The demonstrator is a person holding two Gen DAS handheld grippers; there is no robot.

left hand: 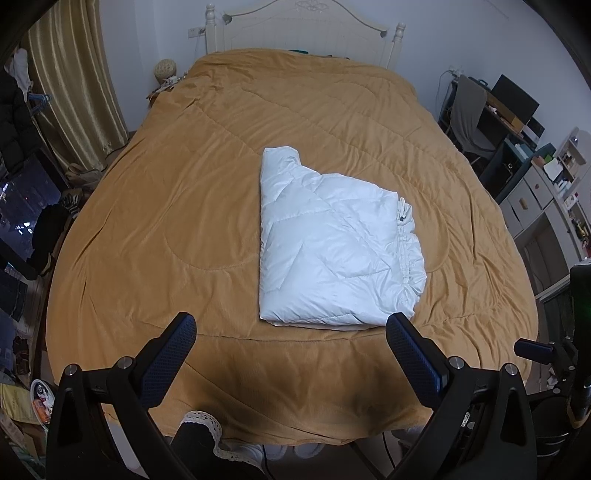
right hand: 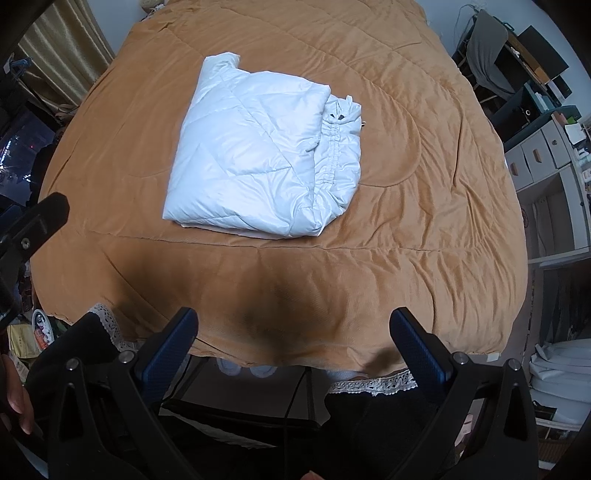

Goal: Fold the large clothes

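Note:
A white quilted puffer jacket (left hand: 332, 243) lies folded into a compact block on the mustard-yellow bedspread (left hand: 184, 192), near the middle of the bed. It also shows in the right wrist view (right hand: 258, 162), with its drawstring hem on the right side. My left gripper (left hand: 291, 339) is open and empty, held above the bed's near edge just short of the jacket. My right gripper (right hand: 293, 336) is open and empty, over the foot edge of the bed, further back from the jacket. Part of the left gripper (right hand: 33, 225) shows at the left of the right wrist view.
A white headboard (left hand: 303, 29) stands at the far end. Gold curtains (left hand: 74, 74) and clutter fill the left side. A chair, desk and grey drawer units (left hand: 532, 192) stand on the right. A cable (right hand: 295, 398) hangs below the bed's foot edge.

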